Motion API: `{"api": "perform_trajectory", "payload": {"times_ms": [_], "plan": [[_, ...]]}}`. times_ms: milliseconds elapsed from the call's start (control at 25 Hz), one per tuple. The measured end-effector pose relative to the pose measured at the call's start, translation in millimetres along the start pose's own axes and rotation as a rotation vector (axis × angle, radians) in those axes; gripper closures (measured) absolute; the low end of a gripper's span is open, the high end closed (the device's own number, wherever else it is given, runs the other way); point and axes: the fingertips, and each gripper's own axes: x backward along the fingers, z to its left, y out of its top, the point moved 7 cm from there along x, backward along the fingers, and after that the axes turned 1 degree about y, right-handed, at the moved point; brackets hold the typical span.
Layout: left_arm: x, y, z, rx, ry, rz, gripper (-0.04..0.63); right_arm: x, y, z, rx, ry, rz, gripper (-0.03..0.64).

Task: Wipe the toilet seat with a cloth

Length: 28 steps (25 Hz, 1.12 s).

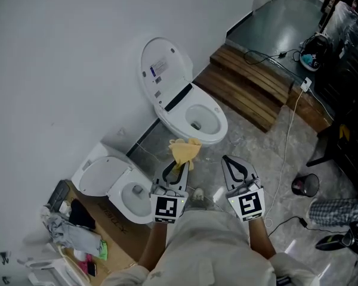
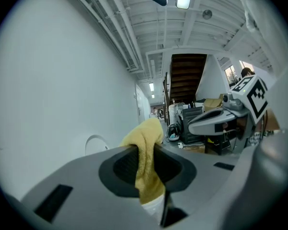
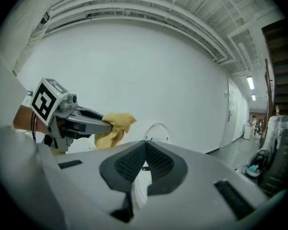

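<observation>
**Cloth held above the toilet, seat untouched**

Head view: the left tongs (image 1: 178, 164) grip a yellow cloth (image 1: 185, 149), which hangs in the air just in front of the toilet (image 1: 191, 121). The cloth is not touching the seat (image 1: 219, 126). The lid (image 1: 160, 70) stands raised against the white wall. The right tongs (image 1: 225, 158) are level with the left, close beside them, and point at the same toilet. A second toilet (image 1: 116, 189) stands near the left, and a wooden step (image 1: 250, 79) lies beyond on the floor.

Left gripper view: both jaws are pressed on the cloth, which bunches above them and trails below. The right tongs show off to the right, apart from the cloth.

Right gripper view: the jaws meet with nothing between them. To the left, the left tongs carry the cloth, and the lid's rounded top shows just over the jaws.
</observation>
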Motion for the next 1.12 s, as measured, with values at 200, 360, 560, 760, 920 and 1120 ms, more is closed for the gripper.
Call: {"api": "perform_trajectory", "payload": {"times_ms": [200,360,560,760,920,1120], "plan": [[-24.0,-6.1,36.4,0.01,-0.012,-0.004,0.512,-40.8,9.0,-1.0,0.019,-0.008,0.001,0.609],[-39.3,-13.3,53.5,0.02,-0.019,0.004,0.512,-59.2,7.4,-4.3,0.009,-0.022,0.02,0.609],[-53.1,-17.8,63.0,0.045,-0.012,0.006,0.512,-75.9,-0.2,-12.0,0.0,-0.012,0.052,0.609],[-67.4,-26.6,77.5,0.068,0.002,0.022,0.512,-102.9,-2.0,-17.3,0.01,0.023,0.06,0.609],[-84.2,-28.2,86.4,0.069,0.018,0.028,0.512,-122.9,-2.6,-30.2,0.015,0.05,0.057,0.609],[-116.7,-31.6,96.0,0.071,0.047,0.054,0.512,-153.8,-14.8,-56.0,-0.015,0.089,0.059,0.609]]}}
